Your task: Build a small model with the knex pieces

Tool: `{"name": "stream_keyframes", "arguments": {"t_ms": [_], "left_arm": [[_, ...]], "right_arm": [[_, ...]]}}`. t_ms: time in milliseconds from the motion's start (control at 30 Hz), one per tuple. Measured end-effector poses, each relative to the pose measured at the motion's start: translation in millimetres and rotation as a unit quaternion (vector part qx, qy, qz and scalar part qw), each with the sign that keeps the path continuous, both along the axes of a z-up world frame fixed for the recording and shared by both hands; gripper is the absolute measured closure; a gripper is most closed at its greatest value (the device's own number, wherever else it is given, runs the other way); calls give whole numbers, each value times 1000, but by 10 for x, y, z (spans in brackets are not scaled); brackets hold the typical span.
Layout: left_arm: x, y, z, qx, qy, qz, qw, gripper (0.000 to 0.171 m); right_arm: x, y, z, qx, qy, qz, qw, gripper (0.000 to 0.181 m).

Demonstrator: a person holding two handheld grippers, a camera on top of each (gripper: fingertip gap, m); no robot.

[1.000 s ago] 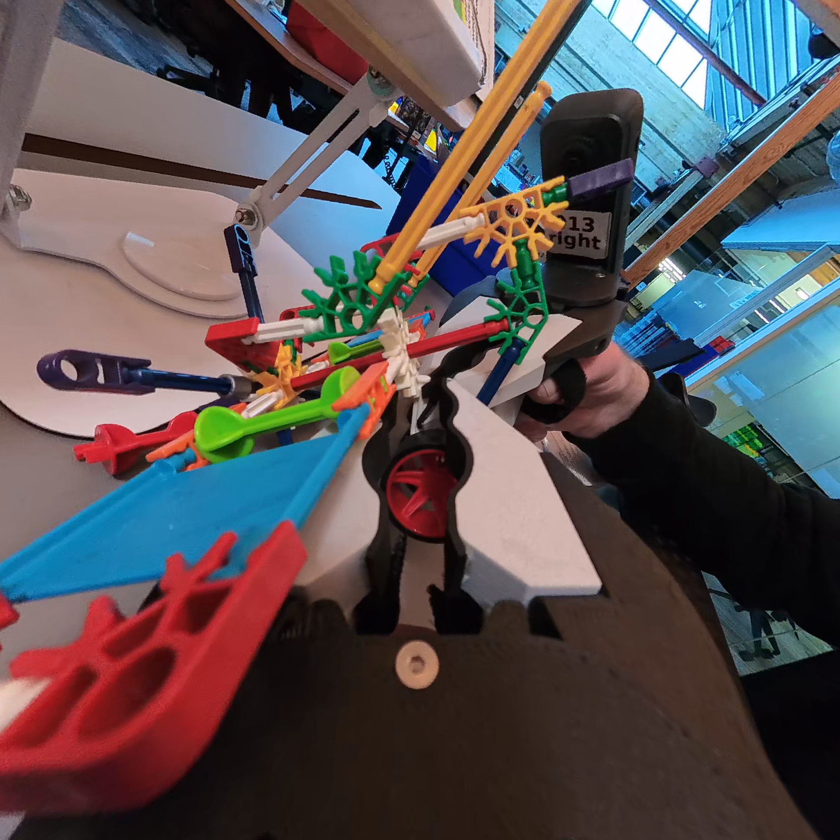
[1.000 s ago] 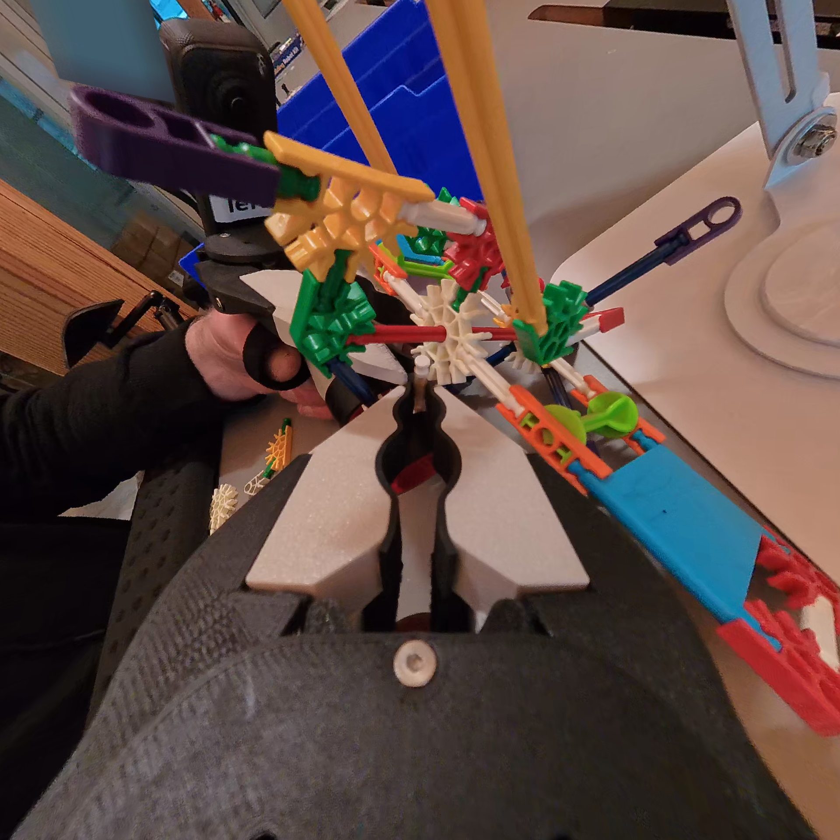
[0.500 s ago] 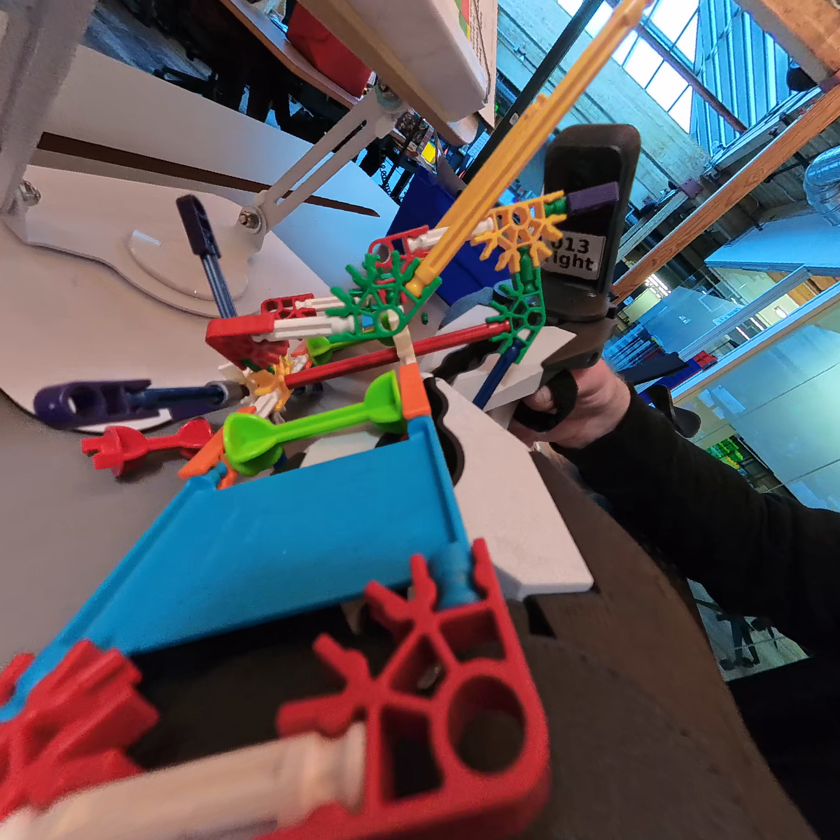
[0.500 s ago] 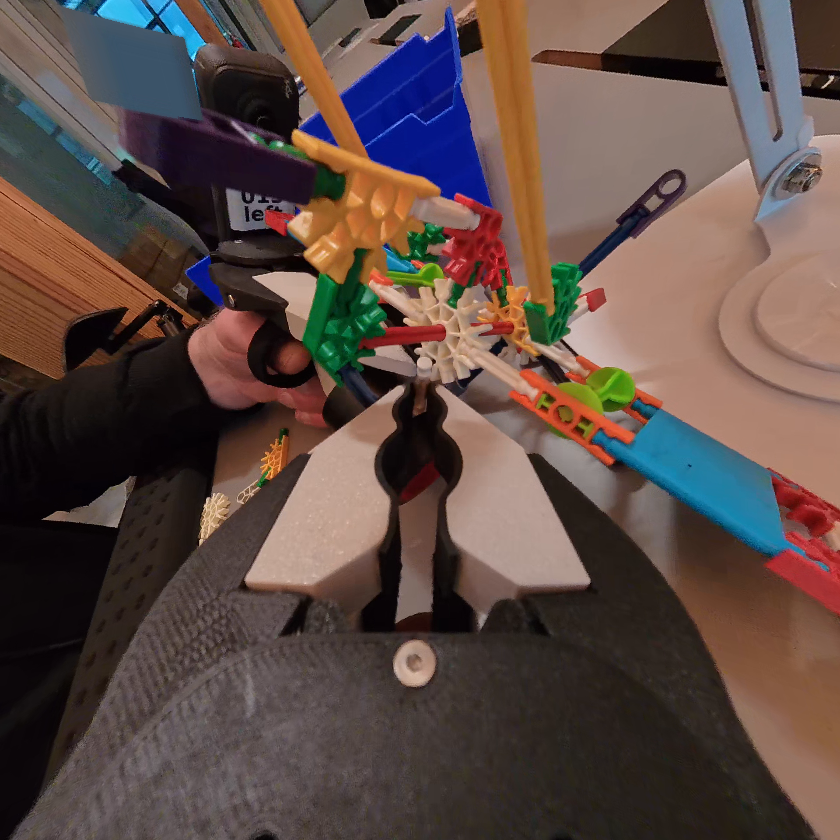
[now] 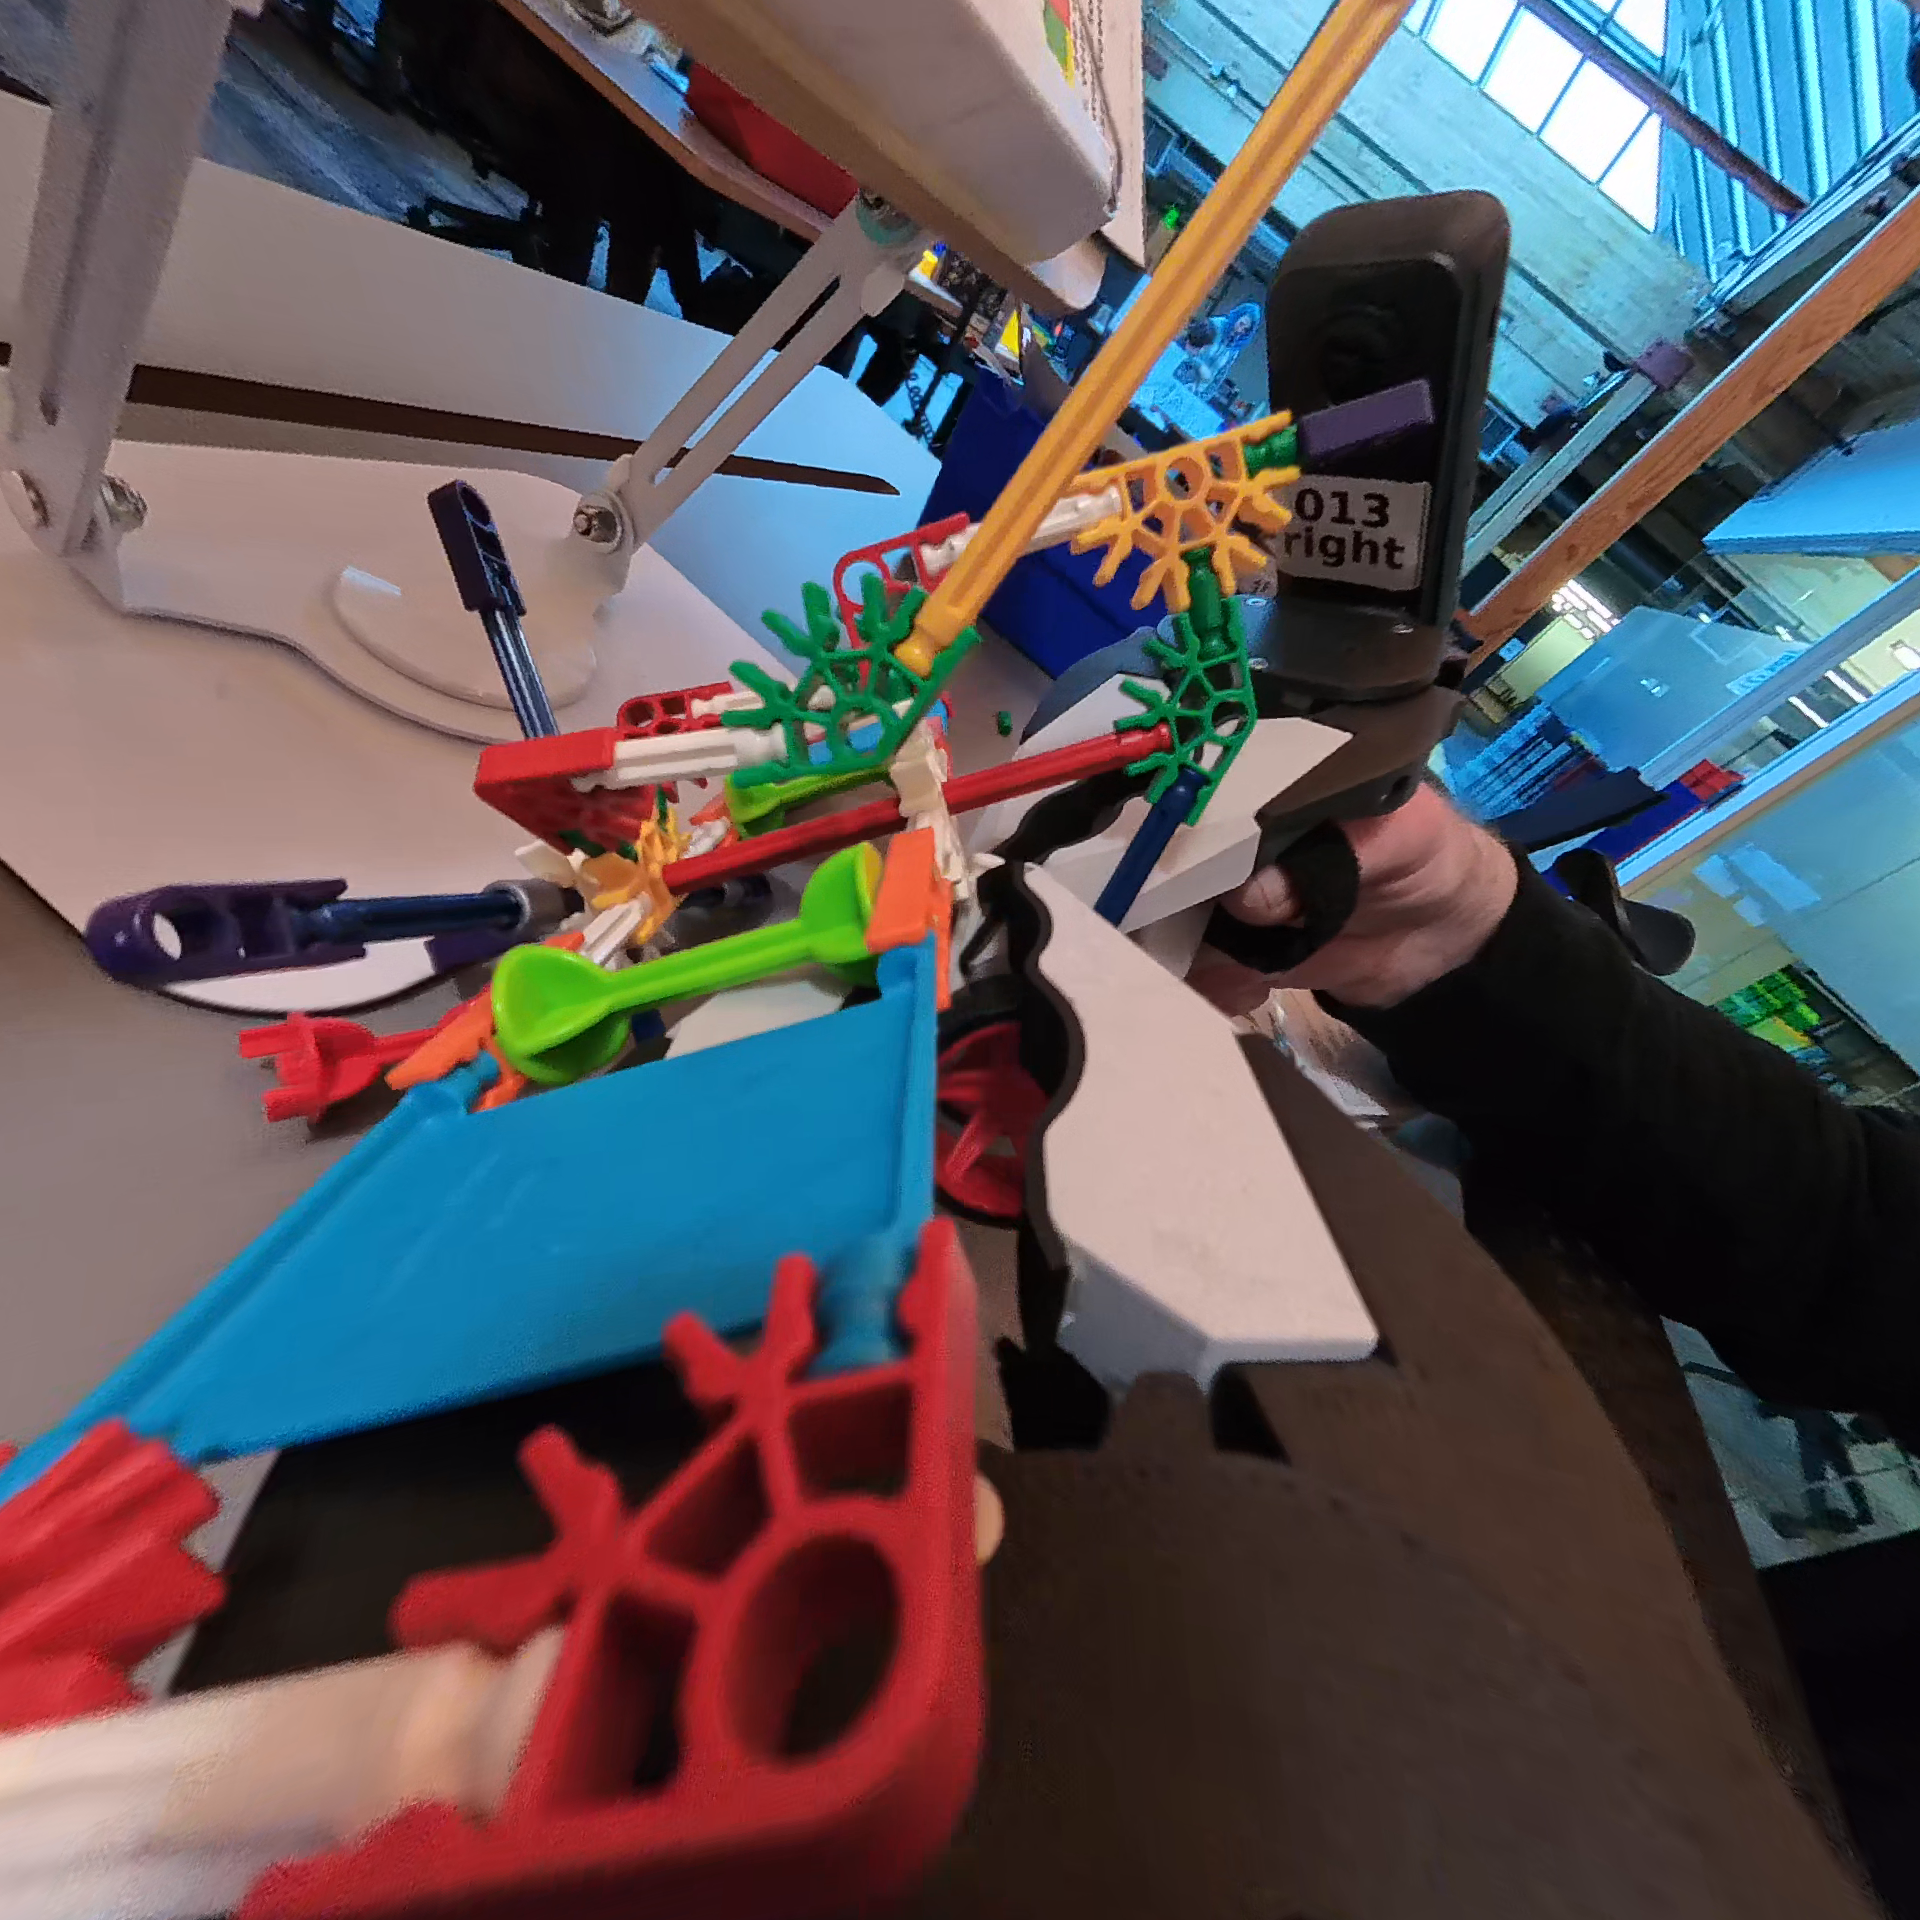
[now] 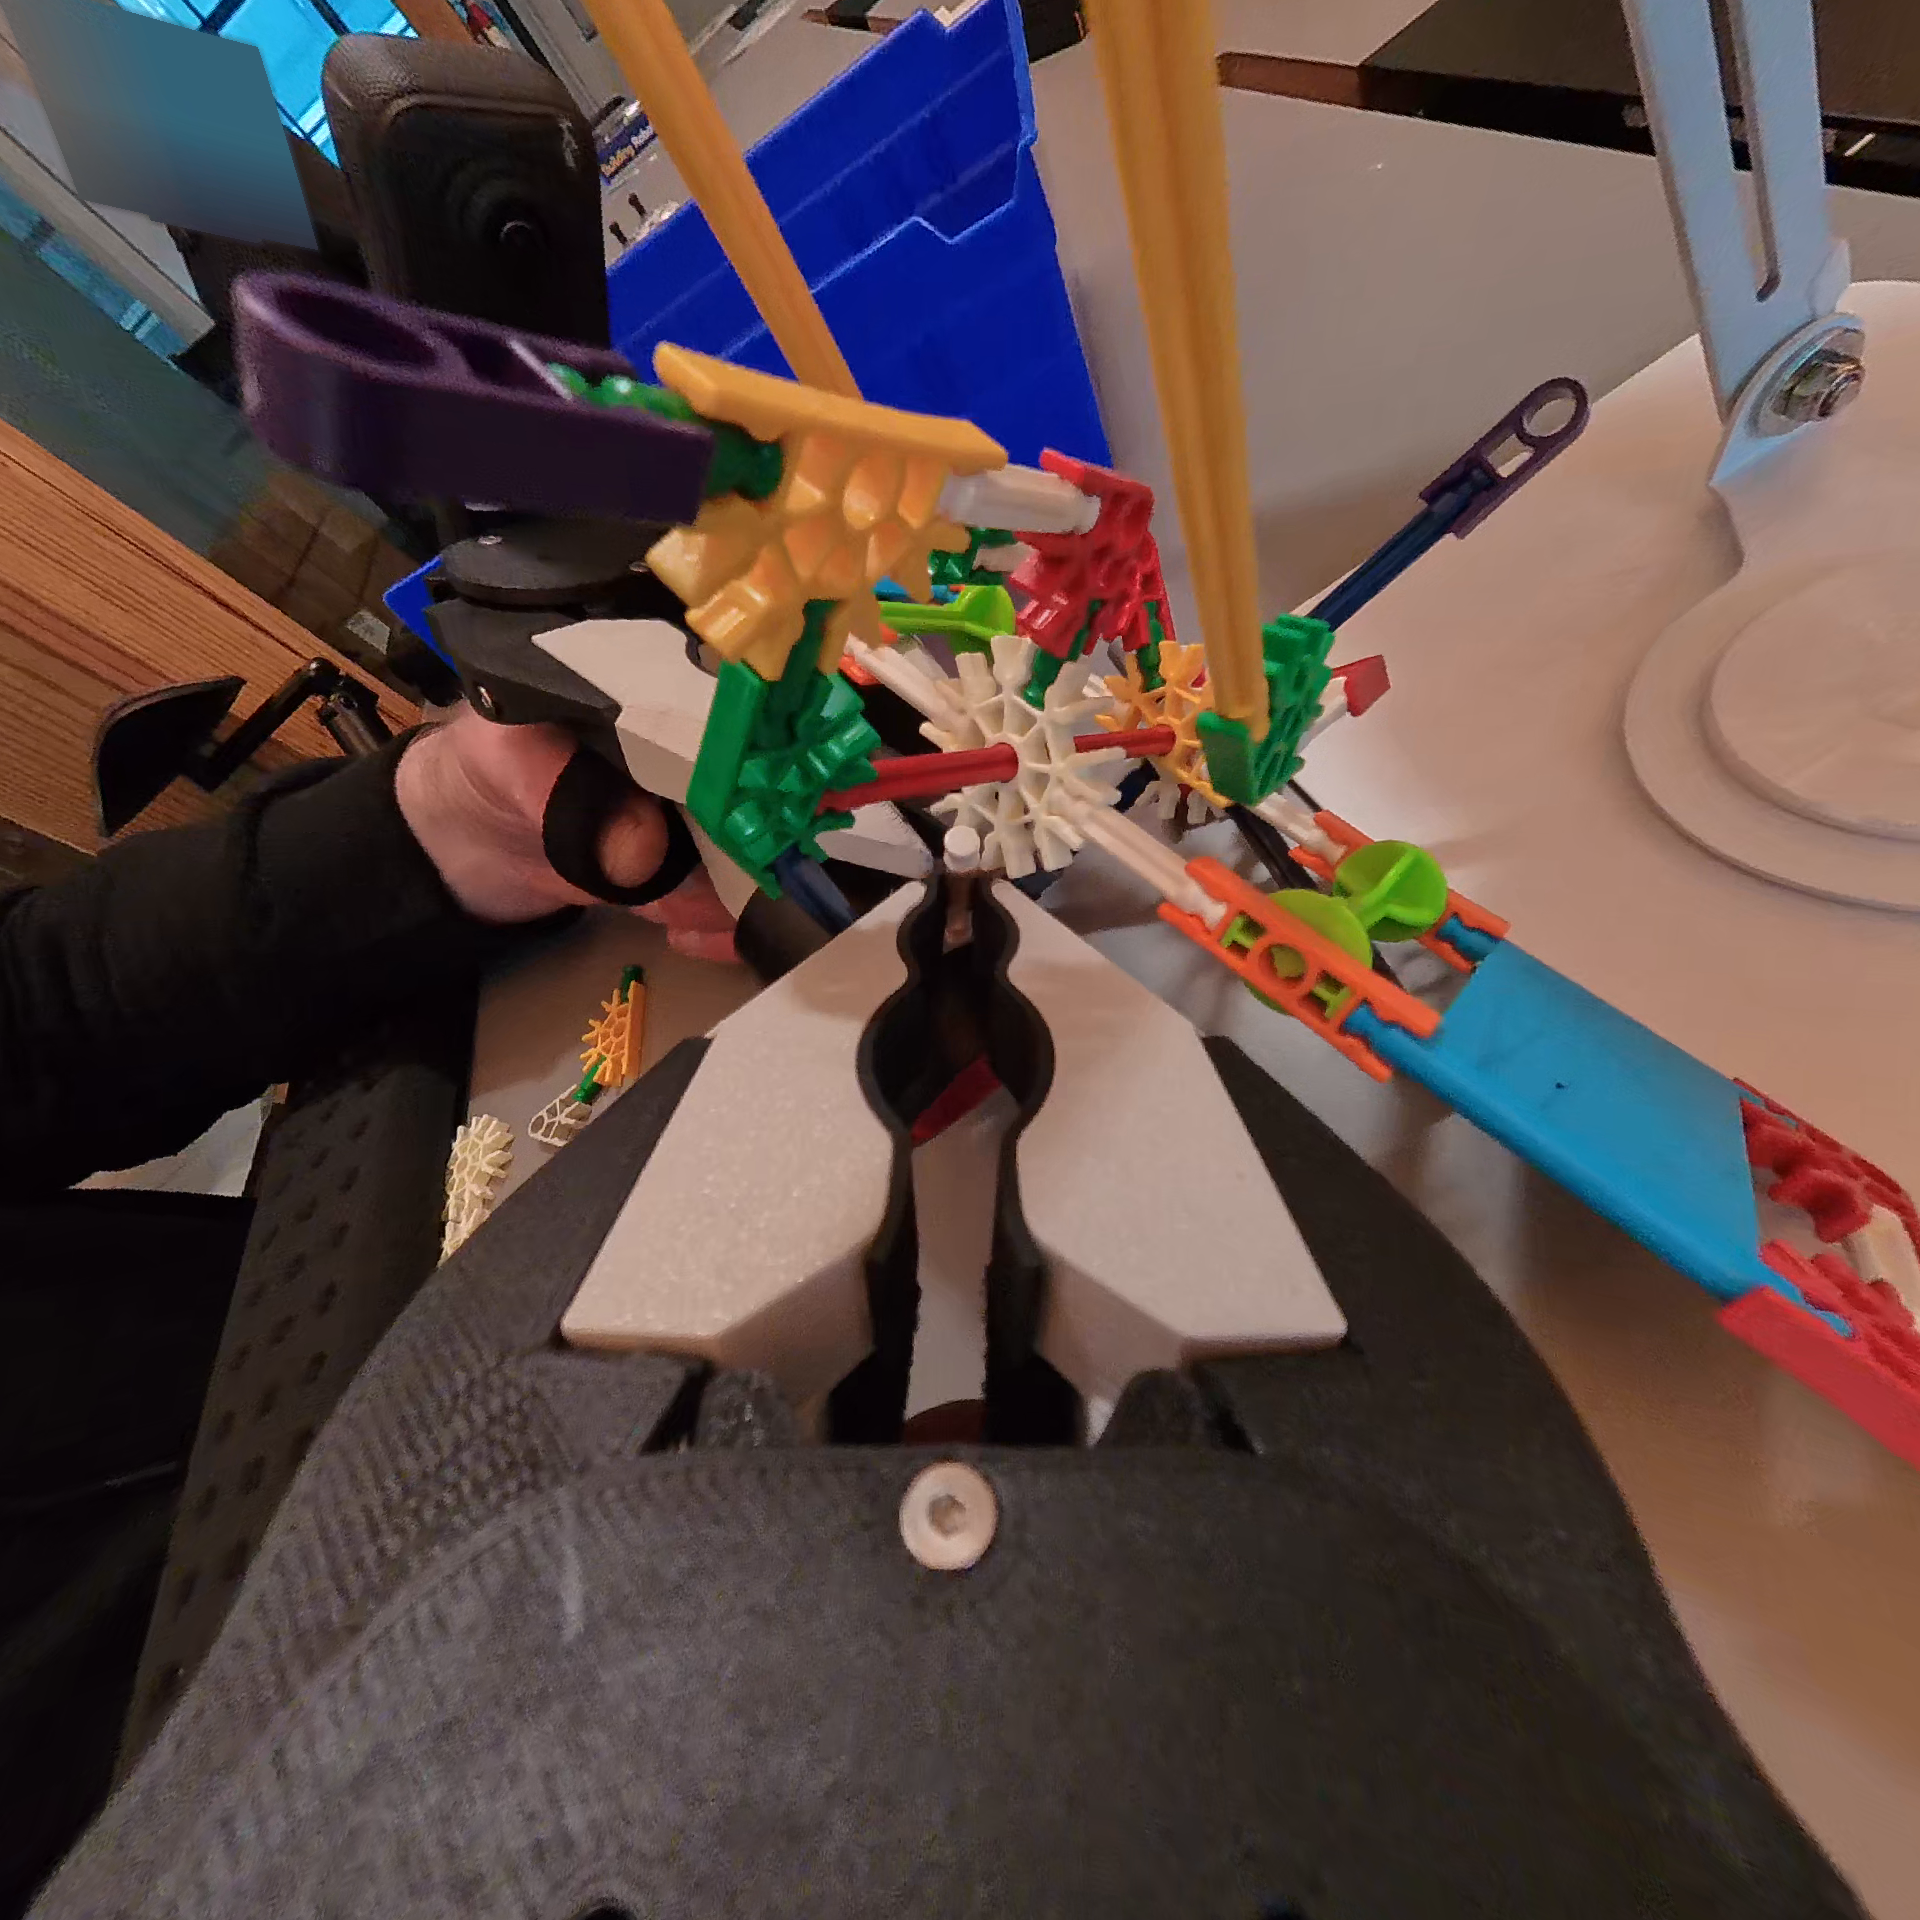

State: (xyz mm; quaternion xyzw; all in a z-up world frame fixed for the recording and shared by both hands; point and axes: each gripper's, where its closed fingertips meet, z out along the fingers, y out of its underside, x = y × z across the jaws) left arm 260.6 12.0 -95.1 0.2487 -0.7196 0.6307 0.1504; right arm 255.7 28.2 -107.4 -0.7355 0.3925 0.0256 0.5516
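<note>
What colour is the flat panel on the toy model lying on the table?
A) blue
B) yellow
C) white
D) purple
A: the flat plastic panel on the rod-and-connector toy model is light blue, set between an orange connector and a red connector.

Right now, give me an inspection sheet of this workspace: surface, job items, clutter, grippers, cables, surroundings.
Surface: pale tabletop, with a white stand base plate on it.
Job's things: multicoloured construction-toy model between both grippers; blue panel and yellow rods attached.
Clutter: loose connectors near the person's hand; blue bin behind.
Grippers: right gripper shut on a thin rod of the model; left gripper at a red wheel, one finger hidden, state unclear.
Cables: nothing seen.
Surroundings: indoor hall, windows.
</note>
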Motion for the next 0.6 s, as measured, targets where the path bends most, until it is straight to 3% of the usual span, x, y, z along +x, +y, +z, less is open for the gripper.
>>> {"name": "stream_keyframes", "arguments": {"t_ms": [33,600], "left_arm": [[3,0,-3,3,-4,2,1000,153],[52,-8,27,-12,4,7,1000,160]], "right_arm": [[-1,-2,-2,-3,2,1,1000,180],[40,-5,2,-52,41,39,997,180]]}}
